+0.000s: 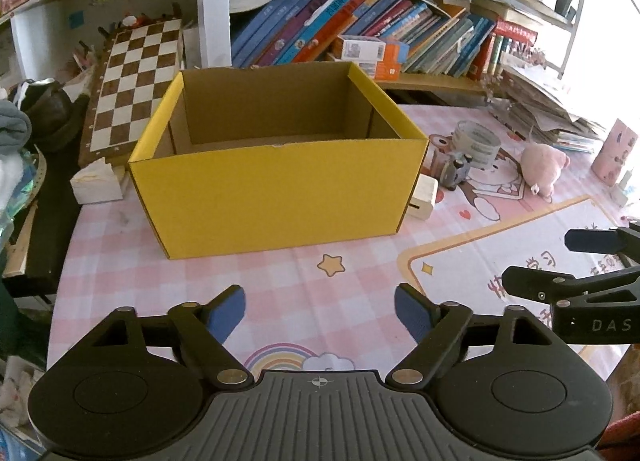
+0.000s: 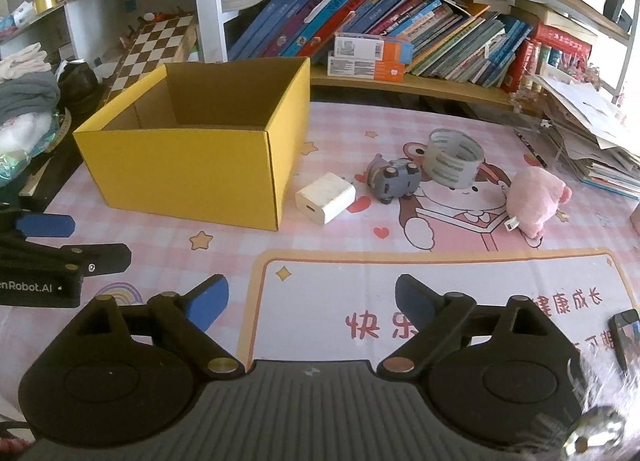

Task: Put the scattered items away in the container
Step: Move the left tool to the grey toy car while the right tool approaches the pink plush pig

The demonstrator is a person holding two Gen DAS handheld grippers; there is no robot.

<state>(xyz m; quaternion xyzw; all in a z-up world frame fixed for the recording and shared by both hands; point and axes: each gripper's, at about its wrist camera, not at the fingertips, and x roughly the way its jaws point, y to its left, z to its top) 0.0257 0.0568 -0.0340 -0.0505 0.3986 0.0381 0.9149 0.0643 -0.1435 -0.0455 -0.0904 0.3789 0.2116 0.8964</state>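
Yellow cardboard box [image 2: 192, 165] stands empty on the desk [image 2: 320, 245]; nothing is packed yet. My left gripper [image 1: 320, 311] and right gripper [image 2: 310, 299] both gape, holding nothing. I'd reach the right one toward the white charger [image 2: 326, 197] just beside the box.

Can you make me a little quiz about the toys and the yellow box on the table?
1. True or false: the yellow box already has toys inside.
2. Which lies closest to the box: the white charger, the tape roll or the pink plush pig?
3. Is the right gripper holding anything?

Key:
1. False, what shows of its inside is bare.
2. The white charger.
3. No, it is open and empty, like the left gripper.
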